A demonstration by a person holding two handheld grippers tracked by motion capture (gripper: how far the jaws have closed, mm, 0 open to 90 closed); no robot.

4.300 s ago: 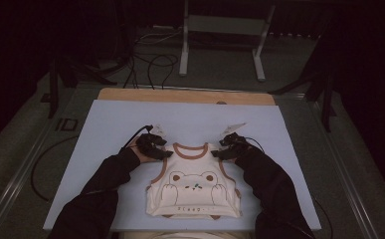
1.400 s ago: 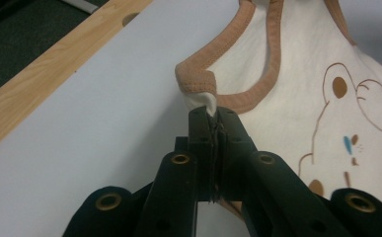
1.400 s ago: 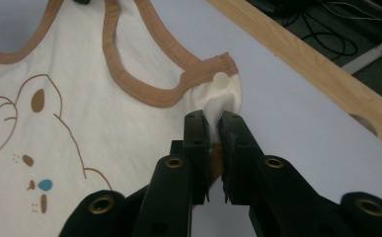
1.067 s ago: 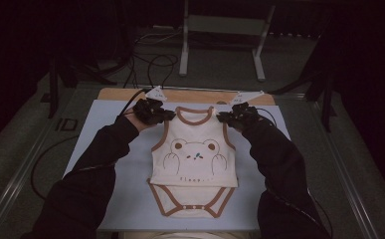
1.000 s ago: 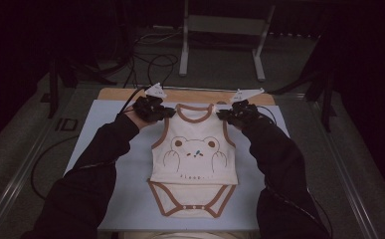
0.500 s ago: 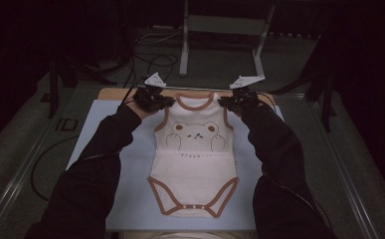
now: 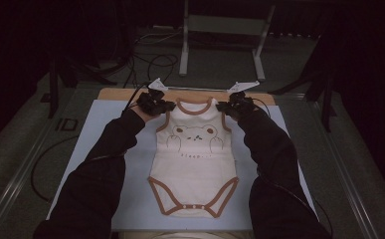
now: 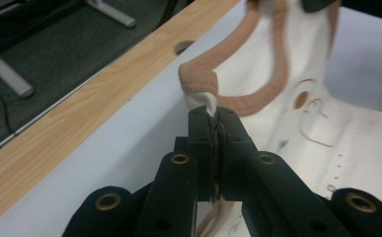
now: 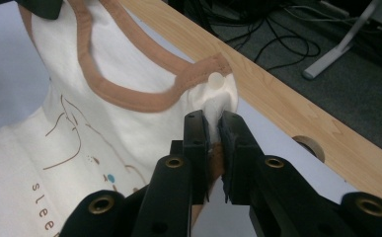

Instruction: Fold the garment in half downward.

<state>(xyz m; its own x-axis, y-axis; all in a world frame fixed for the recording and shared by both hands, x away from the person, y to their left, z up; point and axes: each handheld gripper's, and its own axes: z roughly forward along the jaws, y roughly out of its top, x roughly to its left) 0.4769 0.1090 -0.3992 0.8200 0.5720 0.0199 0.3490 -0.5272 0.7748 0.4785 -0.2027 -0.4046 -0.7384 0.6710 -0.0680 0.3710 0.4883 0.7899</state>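
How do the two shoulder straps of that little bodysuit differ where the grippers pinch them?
The left strap ends in a folded brown band above the left gripper; the right strap shows a white snap above the right gripper. Both are pinched tight near the wooden edge.

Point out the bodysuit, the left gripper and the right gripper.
bodysuit (image 7: 194, 149), high view, on the chest below the bear print
left gripper (image 8: 217, 118), left gripper view, between the tips
right gripper (image 9: 213, 123), right gripper view, between the tips

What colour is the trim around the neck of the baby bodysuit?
Brown, on the cream baby bodysuit; its neck trim shows best in the right gripper view.
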